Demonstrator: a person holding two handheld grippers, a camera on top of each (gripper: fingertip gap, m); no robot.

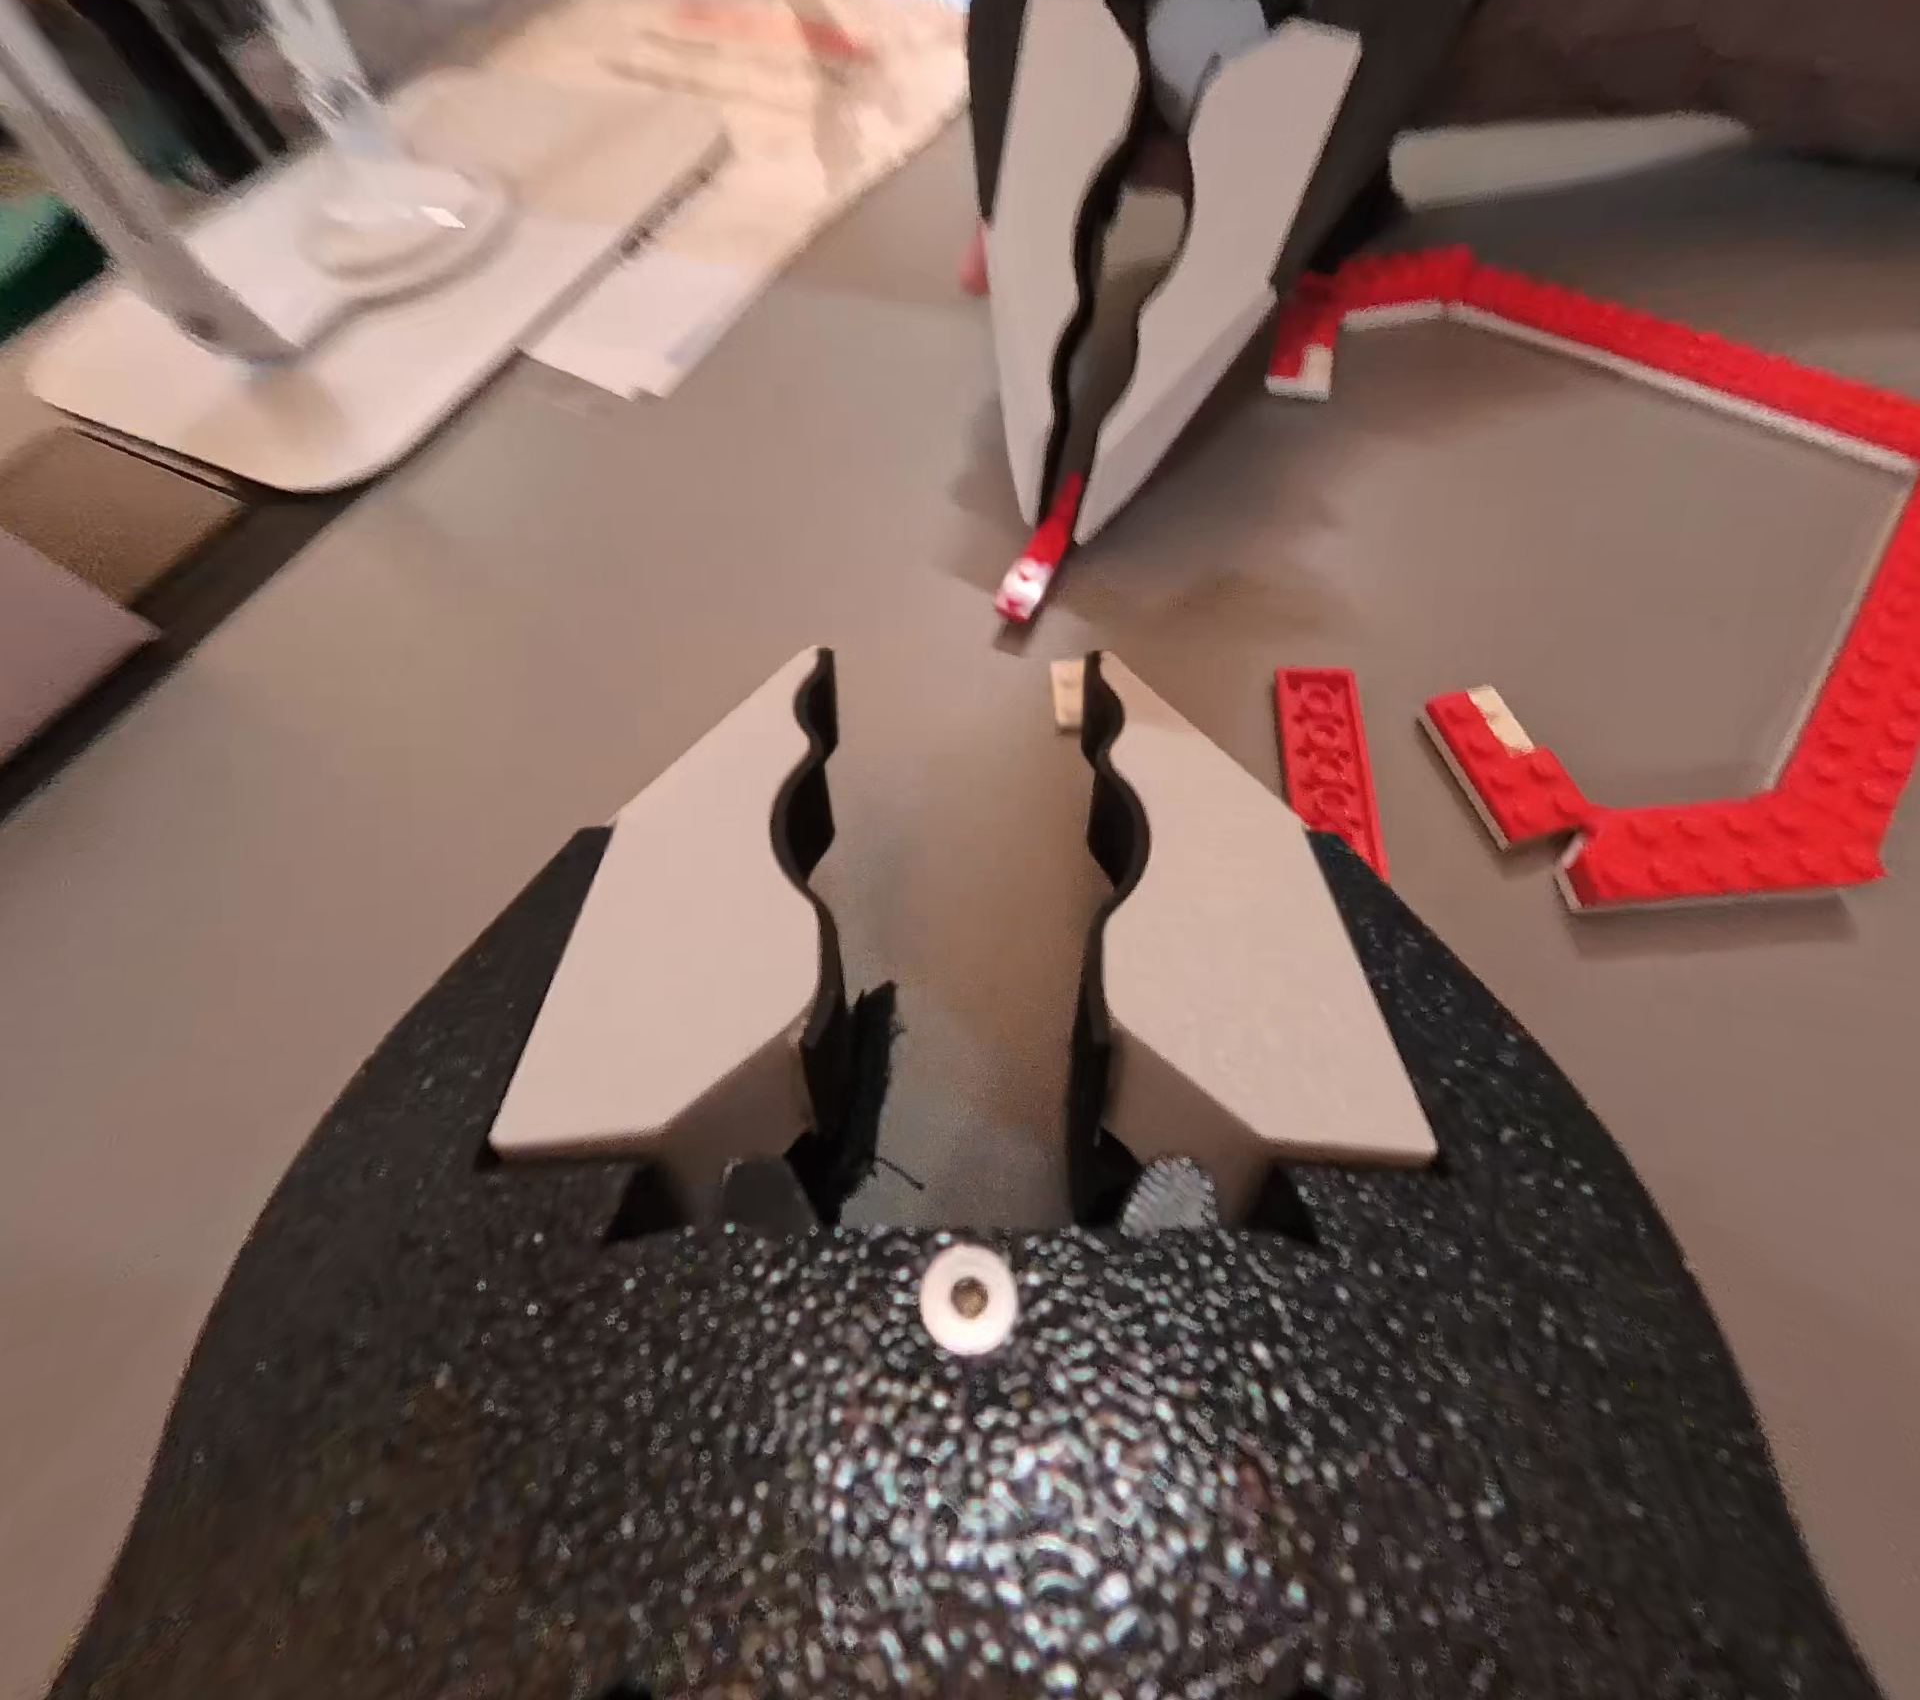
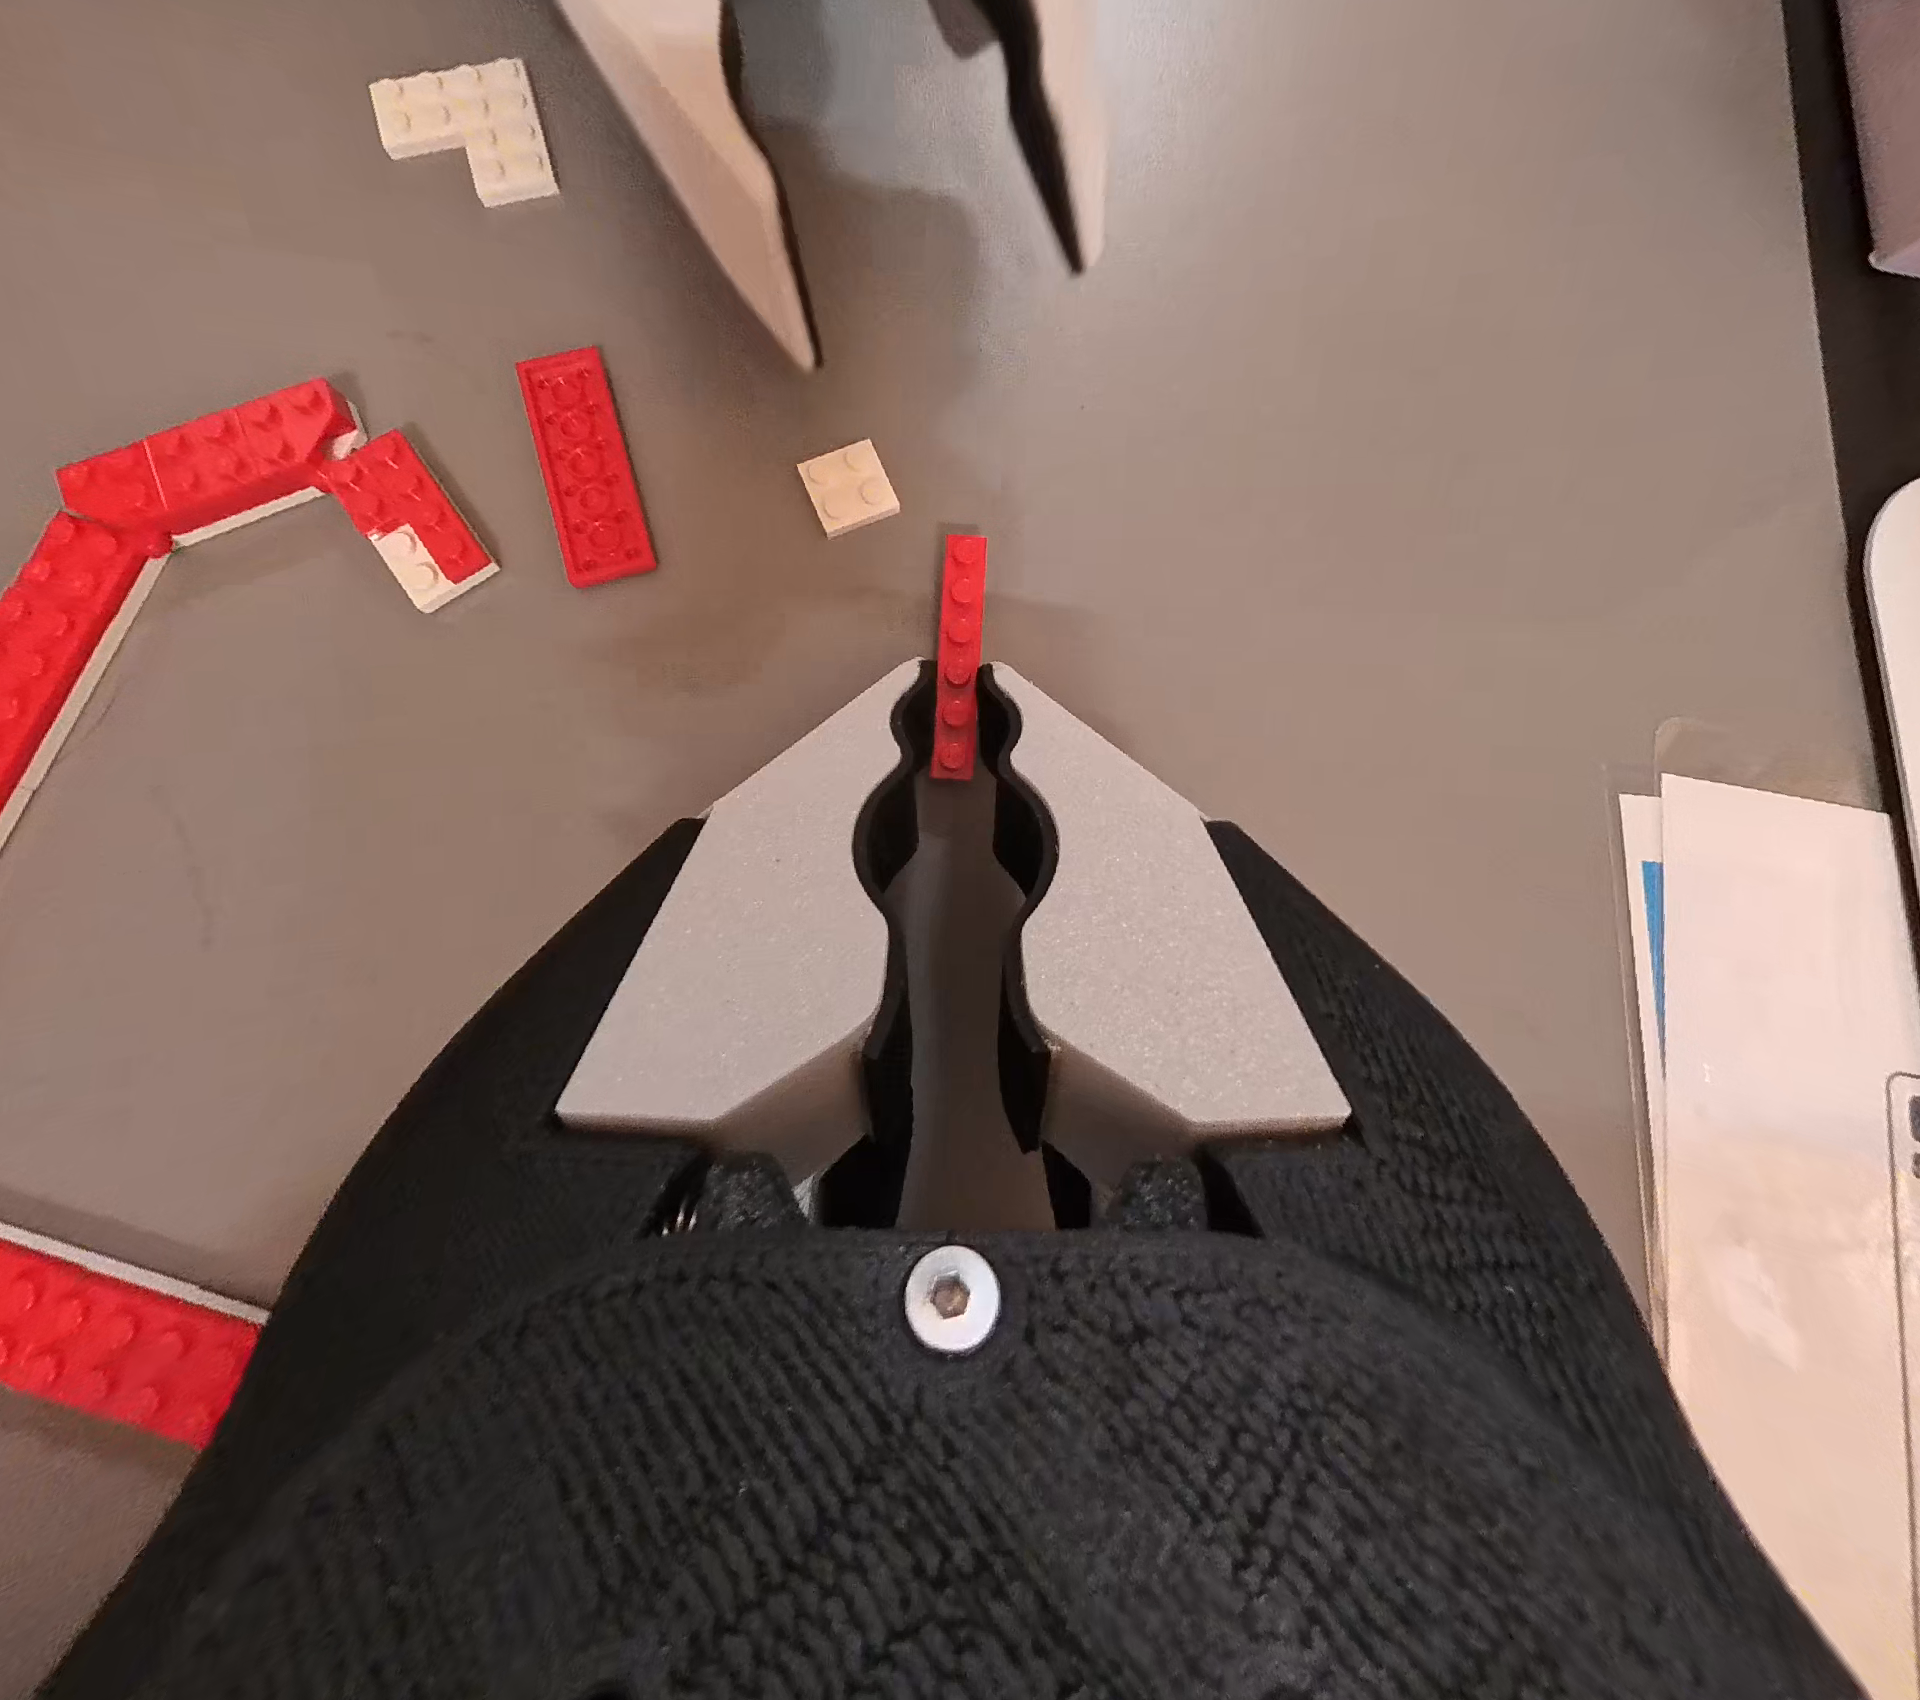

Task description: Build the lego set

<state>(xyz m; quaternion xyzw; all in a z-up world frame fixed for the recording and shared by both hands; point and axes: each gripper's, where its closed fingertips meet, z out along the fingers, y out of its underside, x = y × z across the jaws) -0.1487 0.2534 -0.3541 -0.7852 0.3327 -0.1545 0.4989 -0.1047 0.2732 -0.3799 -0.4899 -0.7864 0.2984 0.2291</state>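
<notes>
My right gripper [image 2: 956, 668] is shut on a thin red one-stud-wide plate [image 2: 961, 611], which sticks out past its tips just above the grey table. It also shows in the left wrist view [image 1: 1055, 512], with the plate [image 1: 1039, 570] pointing down at the table. My left gripper [image 1: 961, 663] is open and empty, facing the right one; its fingers [image 2: 769, 237] show at the top of the right wrist view. A small white square plate [image 2: 847, 487] lies between the grippers. A red plate lying studs down [image 2: 584, 466] rests beside the red and white angular frame [image 2: 197, 455].
A white L-shaped plate [image 2: 468, 128] lies at the far left of the right wrist view. Papers [image 2: 1787, 1079] lie at the right table edge. A clear stand on a white base [image 1: 312, 279] and more papers sit at the left in the left wrist view. The tips of one gripper are about 6 cm away from the tips of the other.
</notes>
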